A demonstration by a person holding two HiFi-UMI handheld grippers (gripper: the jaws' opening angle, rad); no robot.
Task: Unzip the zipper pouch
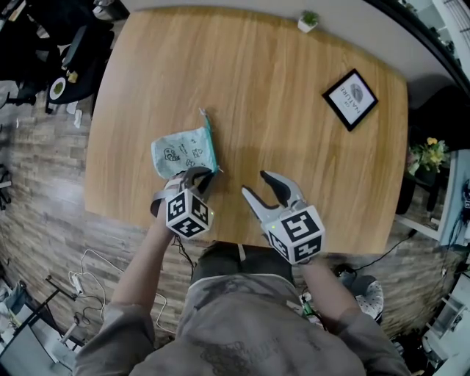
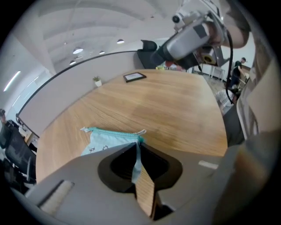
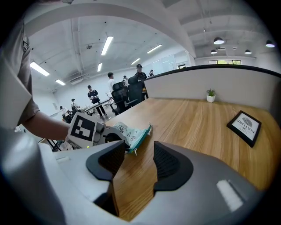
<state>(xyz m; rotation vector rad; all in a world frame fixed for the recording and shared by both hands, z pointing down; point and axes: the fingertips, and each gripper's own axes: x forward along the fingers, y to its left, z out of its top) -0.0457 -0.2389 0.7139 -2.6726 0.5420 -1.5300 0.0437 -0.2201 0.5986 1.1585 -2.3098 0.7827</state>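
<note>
A pale teal zipper pouch (image 1: 183,150) with small doodle prints lies on the wooden table (image 1: 279,88), near its front left edge. Its darker teal zipper (image 1: 209,139) runs along the right side. My left gripper (image 1: 198,175) is shut on the pouch's near corner. In the left gripper view a strip of the pouch's fabric (image 2: 137,161) is pinched between the closed jaws, and the zipper (image 2: 114,132) stretches away to the left. My right gripper (image 1: 255,185) hovers open just right of the pouch, with nothing between its jaws. In the right gripper view the pouch (image 3: 131,132) lies ahead, to the left.
A black-framed picture (image 1: 350,98) lies at the table's far right. A small potted plant (image 1: 309,20) stands at the far edge. Dark office chairs (image 1: 59,51) stand off the table's left side. A flowering plant (image 1: 426,156) is to the right.
</note>
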